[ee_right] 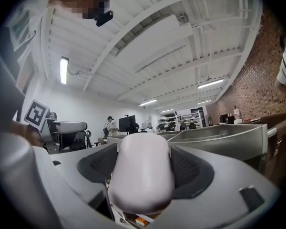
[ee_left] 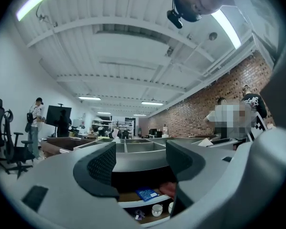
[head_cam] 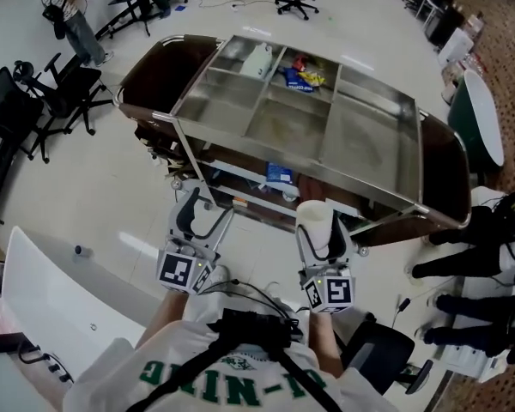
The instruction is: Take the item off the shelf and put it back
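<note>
The right gripper (ee_right: 143, 162) is clamped on the cup (ee_right: 141, 185), which fills the gap between its jaws. The left gripper (ee_left: 140, 162) has its jaws apart with nothing between them. The cart (head_cam: 416, 136) lies beyond both pairs of jaws.

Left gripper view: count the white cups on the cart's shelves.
2. One cup stands on the shelf below the blue packet; the second cup is just right of it, partly hidden by the left claw. More may be hidden behind that claw.
</note>
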`<state>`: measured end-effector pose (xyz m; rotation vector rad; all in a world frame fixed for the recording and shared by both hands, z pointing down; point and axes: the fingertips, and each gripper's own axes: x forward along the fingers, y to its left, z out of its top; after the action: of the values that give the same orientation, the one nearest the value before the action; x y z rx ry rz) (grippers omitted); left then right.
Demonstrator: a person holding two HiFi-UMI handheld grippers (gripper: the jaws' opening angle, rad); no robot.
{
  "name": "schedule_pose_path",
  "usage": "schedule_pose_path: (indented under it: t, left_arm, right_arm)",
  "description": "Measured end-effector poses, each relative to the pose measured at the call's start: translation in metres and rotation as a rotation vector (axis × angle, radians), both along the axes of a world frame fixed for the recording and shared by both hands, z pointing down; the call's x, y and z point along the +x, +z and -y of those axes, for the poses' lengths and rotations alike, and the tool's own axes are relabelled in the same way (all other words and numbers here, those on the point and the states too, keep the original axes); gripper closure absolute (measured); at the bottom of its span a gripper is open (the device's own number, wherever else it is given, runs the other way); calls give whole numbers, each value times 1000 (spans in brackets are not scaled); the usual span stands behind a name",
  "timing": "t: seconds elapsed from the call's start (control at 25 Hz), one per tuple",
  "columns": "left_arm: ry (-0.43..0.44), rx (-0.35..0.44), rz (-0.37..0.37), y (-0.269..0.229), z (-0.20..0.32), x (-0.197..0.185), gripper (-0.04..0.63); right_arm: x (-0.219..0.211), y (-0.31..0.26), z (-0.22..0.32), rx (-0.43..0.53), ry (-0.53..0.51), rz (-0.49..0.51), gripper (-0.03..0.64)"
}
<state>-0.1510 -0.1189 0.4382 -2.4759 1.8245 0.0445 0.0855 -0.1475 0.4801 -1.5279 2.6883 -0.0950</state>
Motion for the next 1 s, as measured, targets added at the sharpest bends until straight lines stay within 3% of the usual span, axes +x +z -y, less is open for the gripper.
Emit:
schedule_pose_path:
  t: [0.24,0.48,1.0]
  left_arm:
    - [-80,-23,2,9,-14,-37,278]
    - [-156,-64,-46,-2,-27,-71,278]
    - [-303,-187,9,45,-58,-172,278]
  right_arm:
    - [-57,16,7,-36,-114,11,244]
    - [-119,42,30,-44,-208,-11,244]
    - [-229,166,128,-170,-212,-91,245]
